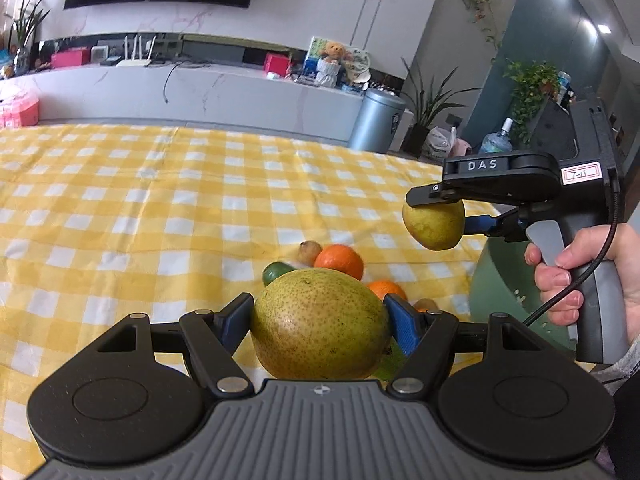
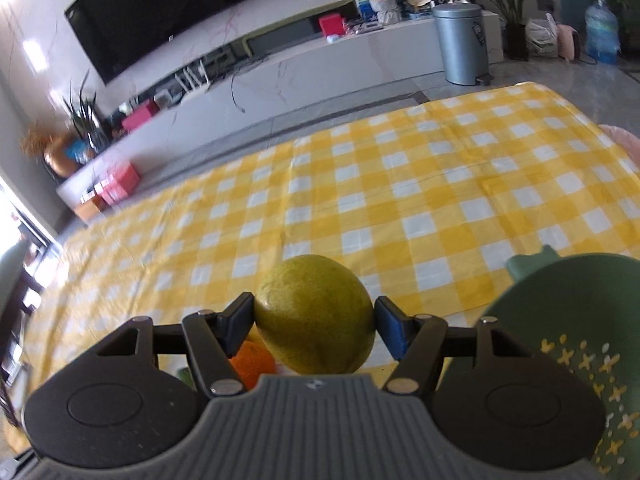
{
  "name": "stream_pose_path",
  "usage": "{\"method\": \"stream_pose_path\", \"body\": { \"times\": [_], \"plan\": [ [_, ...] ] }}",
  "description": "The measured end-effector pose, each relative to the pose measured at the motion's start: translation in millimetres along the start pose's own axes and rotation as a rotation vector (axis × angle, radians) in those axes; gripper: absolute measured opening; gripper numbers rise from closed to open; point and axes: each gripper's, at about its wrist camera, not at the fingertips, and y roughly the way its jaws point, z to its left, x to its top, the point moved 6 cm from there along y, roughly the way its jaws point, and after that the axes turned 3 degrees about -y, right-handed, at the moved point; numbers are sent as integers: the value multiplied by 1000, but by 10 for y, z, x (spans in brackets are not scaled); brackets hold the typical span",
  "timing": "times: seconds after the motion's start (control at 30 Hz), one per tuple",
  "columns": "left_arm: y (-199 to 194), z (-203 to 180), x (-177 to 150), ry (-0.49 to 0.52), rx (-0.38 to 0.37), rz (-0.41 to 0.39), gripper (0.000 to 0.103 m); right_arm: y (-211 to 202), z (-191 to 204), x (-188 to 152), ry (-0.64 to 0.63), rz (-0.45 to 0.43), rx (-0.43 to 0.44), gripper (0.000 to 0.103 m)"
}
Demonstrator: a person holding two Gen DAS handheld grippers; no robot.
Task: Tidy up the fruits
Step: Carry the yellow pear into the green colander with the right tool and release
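1. The left tongs [image 1: 320,320] are clamped on a large speckled pear [image 1: 320,324], blue pads pressing its widest part from both sides; it hangs clear above the bench [image 1: 120,208] with its yellow checked cloth.
2. The right tongs [image 2: 315,320] are clamped on a smaller yellow-green fruit [image 2: 316,316], likely a lemon or small pear, held across its middle. In the left wrist view it hangs in the air just beside the green colander [image 1: 504,280].
3. Handling, as a judgement: the pear looks firm and fairly heavy for its size, with a smooth skin that could slide if the pads loosen. A grip across the broadest belly, as now, seems the safest hold; nearer the tapering end it would tend to squeeze out.
4. The smaller fruit looks lighter and has a pebbled rind, so it should grip well. Both bruise if dropped, so lowering into the colander [image 2: 580,340] beats letting go from height.
5. Other fruit lies on the bench beyond the pear: 2 oranges [image 1: 339,262], a green fruit [image 1: 276,272] and a brownish one [image 1: 309,250], close together.
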Motion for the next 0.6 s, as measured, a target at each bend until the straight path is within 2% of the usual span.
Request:
{"method": "stream_pose_path", "body": {
  "times": [0.3,0.6],
  "plan": [
    [-101,-235,101,23,-37,-42,82,-457,-148,68,68,-73,53,63],
    [-153,-534,267,76,-67,-65,82,-1086,-597,-86,180,-149,57,63]
  ]
}}
